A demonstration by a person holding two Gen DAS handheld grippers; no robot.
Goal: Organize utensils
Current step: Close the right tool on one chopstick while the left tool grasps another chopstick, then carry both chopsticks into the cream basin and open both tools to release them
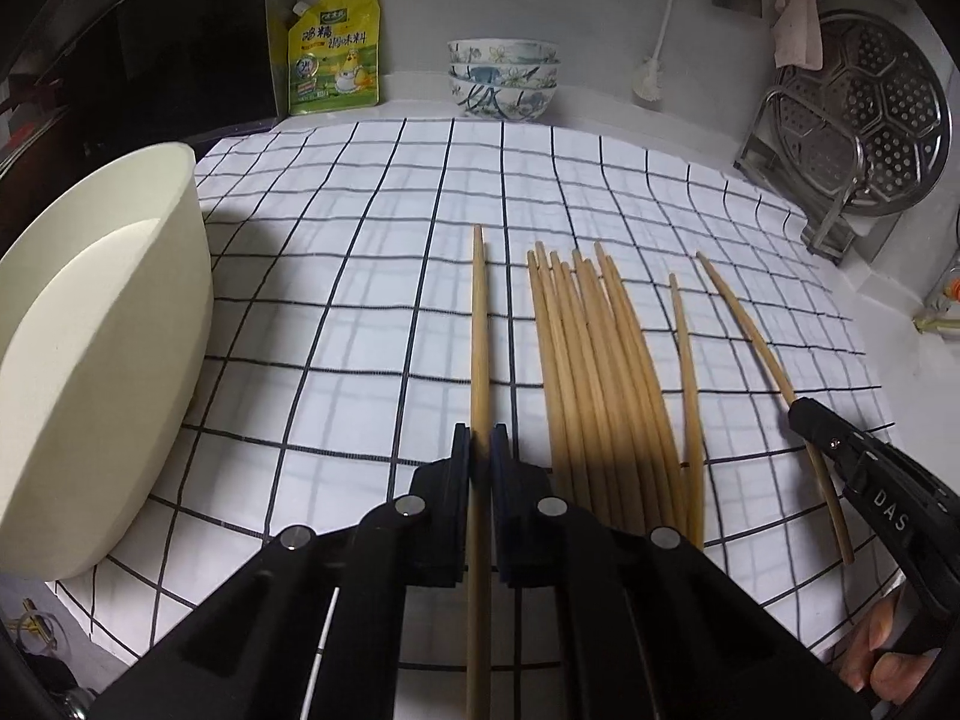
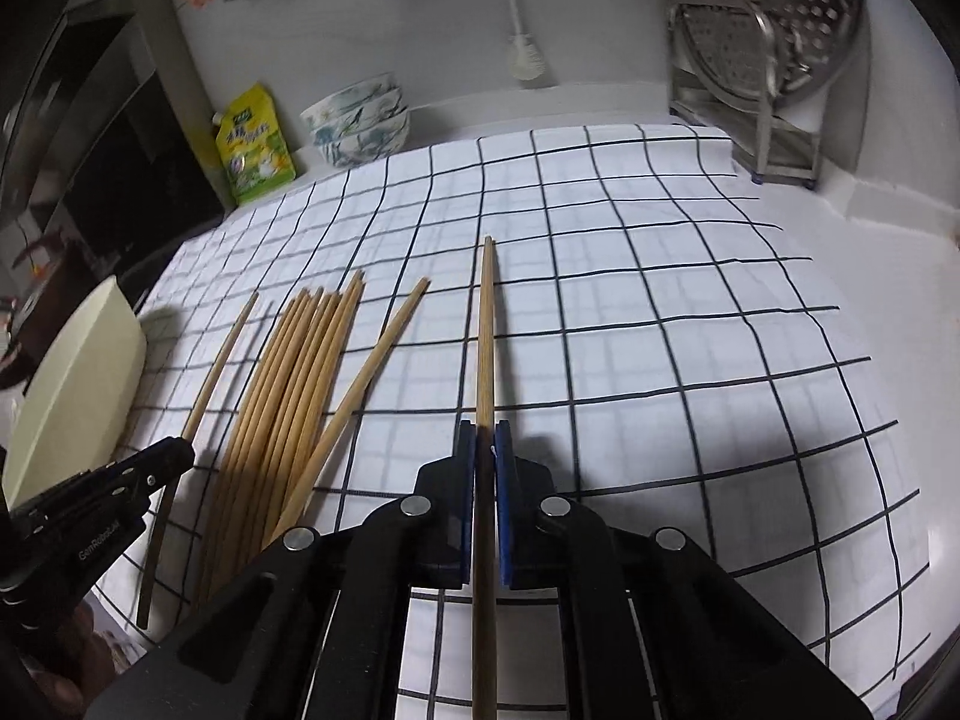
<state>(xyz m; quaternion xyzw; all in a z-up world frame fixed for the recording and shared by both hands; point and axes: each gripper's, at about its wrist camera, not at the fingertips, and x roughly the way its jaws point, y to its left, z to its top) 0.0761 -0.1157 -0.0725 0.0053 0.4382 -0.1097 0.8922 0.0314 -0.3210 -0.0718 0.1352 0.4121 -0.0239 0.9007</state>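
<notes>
Both grippers work over a white checked cloth (image 1: 360, 252) with bamboo chopsticks on it. My left gripper (image 1: 480, 444) is shut on one chopstick (image 1: 478, 312) that points away from me. A bundle of several chopsticks (image 1: 600, 372) lies just right of it, and a single one (image 1: 684, 360) lies further right. In the right wrist view, my right gripper (image 2: 485, 438) is shut on another chopstick (image 2: 486, 330), right of the bundle (image 2: 288, 372). Each gripper shows in the other's view: the right one (image 1: 801, 411) and the left one (image 2: 180, 450). A cream tub (image 1: 108, 360) stands at the cloth's left edge.
Stacked patterned bowls (image 1: 503, 78) and a yellow seasoning pouch (image 1: 333, 54) stand at the back wall. A steel steamer plate on a rack (image 1: 864, 132) stands at the back right, with a white brush (image 1: 651, 78) hanging nearby. A person's fingers (image 1: 882, 648) hold the right gripper.
</notes>
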